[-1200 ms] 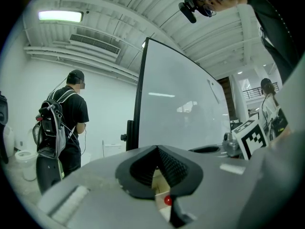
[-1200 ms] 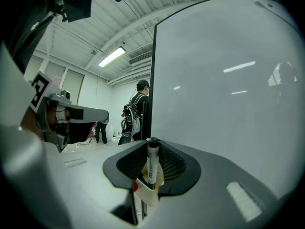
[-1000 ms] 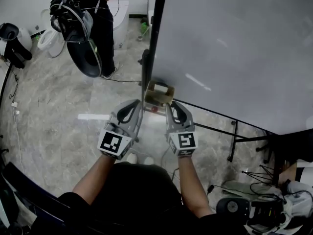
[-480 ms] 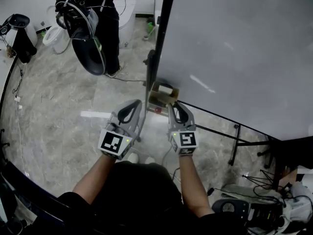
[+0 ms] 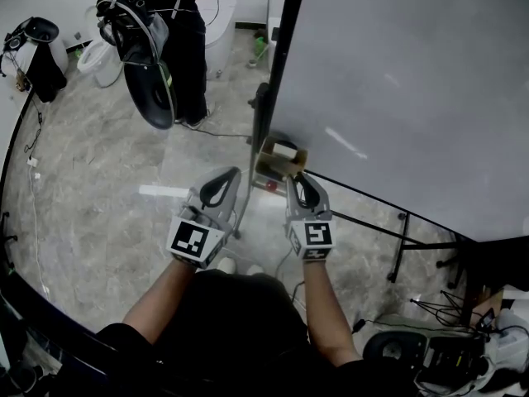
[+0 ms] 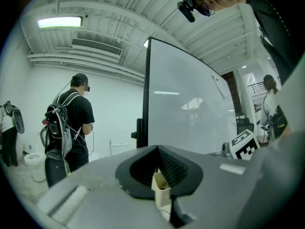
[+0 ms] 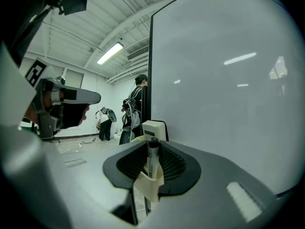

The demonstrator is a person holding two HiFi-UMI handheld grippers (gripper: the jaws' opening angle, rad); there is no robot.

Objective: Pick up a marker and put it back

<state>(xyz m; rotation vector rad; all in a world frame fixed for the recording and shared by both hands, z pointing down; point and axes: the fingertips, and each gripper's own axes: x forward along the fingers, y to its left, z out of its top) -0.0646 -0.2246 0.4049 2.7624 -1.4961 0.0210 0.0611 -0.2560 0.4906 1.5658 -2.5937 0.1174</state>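
Observation:
A dark marker [image 7: 152, 157] stands upright between the black pads of my right gripper [image 7: 151, 149], which is shut on it. In the head view that right gripper [image 5: 298, 184] points at a small tan holder box [image 5: 278, 157] at the lower left corner of the whiteboard [image 5: 397, 81]. The same box shows as a pale block [image 7: 154, 128] just behind the marker's cap. My left gripper [image 5: 218, 190] hovers to the left of the box over the floor. In its own view the left gripper [image 6: 159, 168] has its pads together with nothing between them.
A person in black with a backpack [image 5: 153, 31] stands on the marble floor at the upper left. The whiteboard's black stand legs [image 5: 398, 246] run along the floor on the right. Cables and gear [image 5: 446, 358] lie at the lower right.
The head view has drifted slightly, which shifts the whiteboard and the box a little right. Both grippers keep nearly the same place before the box, and the marker stays in the right jaws.

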